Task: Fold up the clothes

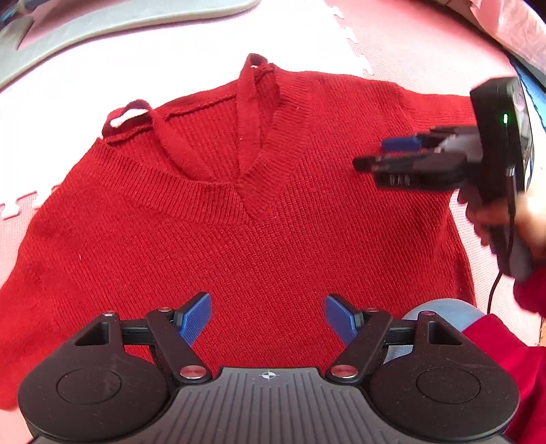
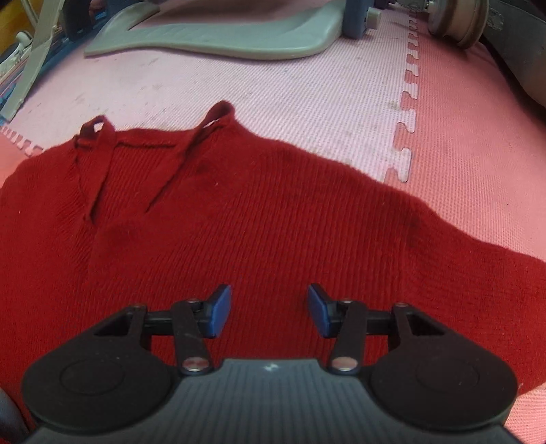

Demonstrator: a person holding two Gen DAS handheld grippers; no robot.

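Observation:
A red knitted V-neck sweater lies spread flat on the pink foam mat, neckline toward the far side. My left gripper hovers over its lower middle, blue pads wide apart with nothing between them. In the left wrist view the right gripper hangs above the sweater's right shoulder, held by a hand at the right edge. The right wrist view shows the same sweater beneath my right gripper, its jaws apart and holding nothing. The two neck straps lie at upper left there.
Pink interlocking foam mat tiles surround the sweater. A pale grey curved plastic base sits at the far side. A metal wheel and dark furniture stand at the far right. A red sleeve shows at lower right.

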